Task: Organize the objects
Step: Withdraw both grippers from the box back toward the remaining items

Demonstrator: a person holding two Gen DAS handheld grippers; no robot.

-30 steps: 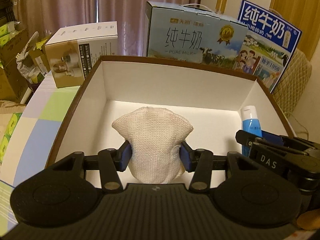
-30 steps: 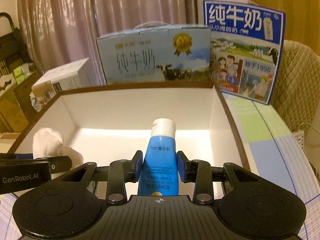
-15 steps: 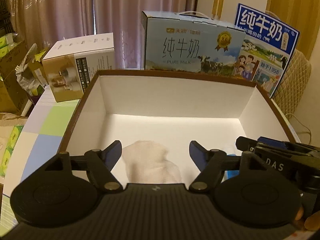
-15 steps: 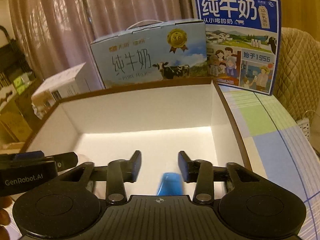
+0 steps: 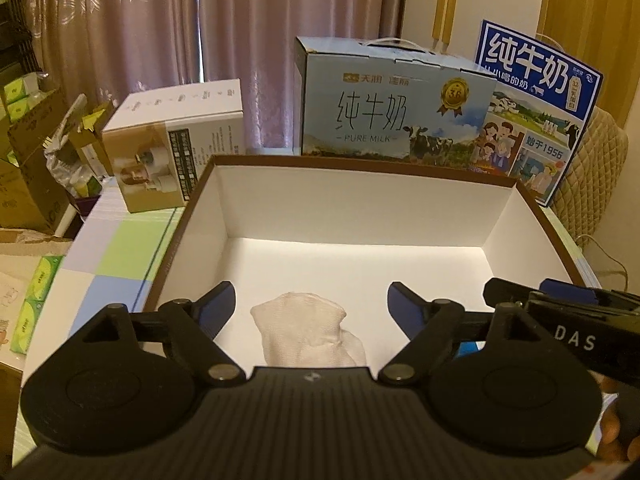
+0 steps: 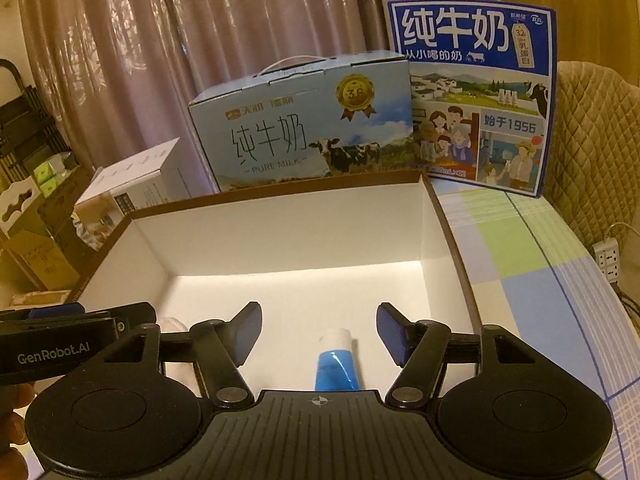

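Note:
A brown-rimmed box with a white inside (image 5: 360,168) (image 6: 280,196) fills the middle of both views. A white knitted cloth (image 5: 308,332) lies on the box floor, below and between the spread fingers of my left gripper (image 5: 312,308), which is open and holds nothing. A blue tube with a white cap (image 6: 335,358) lies on the box floor under my right gripper (image 6: 319,330), also open and apart from it. The right gripper's side shows at the right edge of the left wrist view, and the left gripper's side at the left edge of the right wrist view.
Two milk cartons (image 5: 396,108) (image 6: 476,96) stand behind the box, and a white and tan carton (image 5: 176,144) to its back left. The checked tablecloth (image 6: 540,280) runs past the box on the right. Cardboard boxes (image 5: 28,168) are stacked off the table's left.
Both grippers let go and opened wide. The cloth and the blue tube dropped to the box floor. Both grippers have pulled back and up a little.

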